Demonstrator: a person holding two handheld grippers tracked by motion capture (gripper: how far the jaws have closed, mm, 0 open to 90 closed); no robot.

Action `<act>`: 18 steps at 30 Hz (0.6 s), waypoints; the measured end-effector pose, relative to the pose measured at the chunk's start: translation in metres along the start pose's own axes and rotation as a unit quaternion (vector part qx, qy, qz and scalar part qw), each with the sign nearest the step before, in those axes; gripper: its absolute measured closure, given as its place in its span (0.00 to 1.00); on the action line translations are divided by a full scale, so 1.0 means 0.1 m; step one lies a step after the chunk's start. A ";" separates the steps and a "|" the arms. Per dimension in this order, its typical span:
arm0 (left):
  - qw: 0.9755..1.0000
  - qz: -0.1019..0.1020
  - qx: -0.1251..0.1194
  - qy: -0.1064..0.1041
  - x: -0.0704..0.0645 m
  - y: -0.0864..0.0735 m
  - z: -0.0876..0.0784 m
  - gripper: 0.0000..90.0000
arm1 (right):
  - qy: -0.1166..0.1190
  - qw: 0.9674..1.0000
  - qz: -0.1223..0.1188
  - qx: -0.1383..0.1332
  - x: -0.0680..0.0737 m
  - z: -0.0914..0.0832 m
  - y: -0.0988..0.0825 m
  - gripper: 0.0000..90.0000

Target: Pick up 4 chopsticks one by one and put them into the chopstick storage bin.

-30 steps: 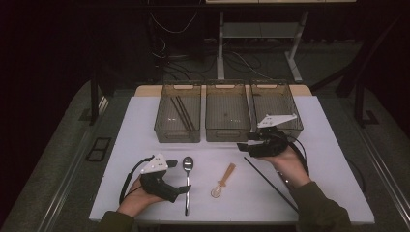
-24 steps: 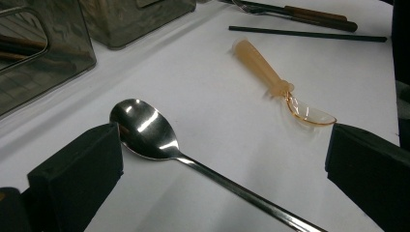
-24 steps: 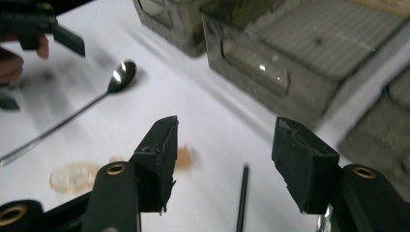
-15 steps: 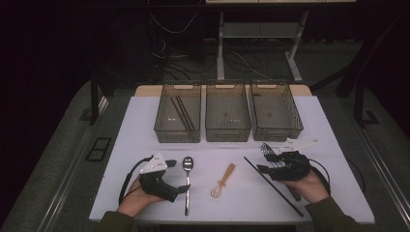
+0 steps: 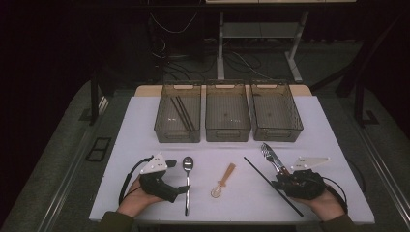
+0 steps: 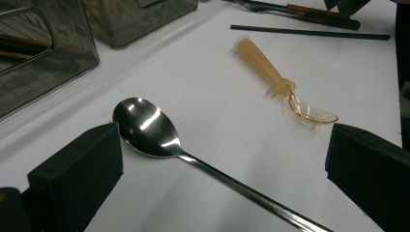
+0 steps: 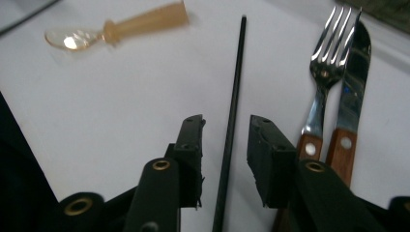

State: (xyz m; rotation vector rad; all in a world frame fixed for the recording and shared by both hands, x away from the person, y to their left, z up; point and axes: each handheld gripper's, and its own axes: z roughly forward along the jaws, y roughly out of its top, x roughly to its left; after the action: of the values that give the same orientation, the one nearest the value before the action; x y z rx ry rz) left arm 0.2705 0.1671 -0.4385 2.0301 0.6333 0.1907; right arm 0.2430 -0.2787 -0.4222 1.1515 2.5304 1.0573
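The right tool [image 7: 225, 140] sits low over the white worktop [image 5: 333, 145], its jaws narrowed and just closing, with the black chopstick [image 7: 233, 104] lying on the worktop between them; a gap shows on either side of the stick, so the pads do not yet press on it. Just to the right of this tool's jaws lie a fork [image 7: 323, 72] and a knife [image 7: 353, 82] with wooden handles, side by side. Ahead and to its left lies an amber plastic spoon [image 7: 121, 26]. The left tool [image 6: 217, 159] rests with its jaws wide apart, holding nothing, and a metal spoon [image 6: 145, 128] lies on the worktop between them, its bowl near the left jaw.
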 end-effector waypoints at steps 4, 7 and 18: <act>1.000 0.000 -0.001 0.001 0.00 0.00 0.00 0.00 | -0.004 1.000 -0.003 0.016 0.00 0.01 -0.08 0.81; 1.000 0.000 -0.001 0.001 0.00 0.00 0.00 0.00 | 0.000 1.000 -0.001 0.027 0.00 0.03 -0.10 0.84; 1.000 0.000 0.001 -0.001 0.00 0.00 0.01 0.00 | -0.019 0.998 -0.031 0.057 0.05 0.13 -0.12 0.91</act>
State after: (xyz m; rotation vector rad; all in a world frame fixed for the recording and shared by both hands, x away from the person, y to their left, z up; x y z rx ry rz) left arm 0.2703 0.1664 -0.4386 2.0322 0.6319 0.1891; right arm 0.2379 -0.2729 -0.4391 1.1025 2.6088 0.8786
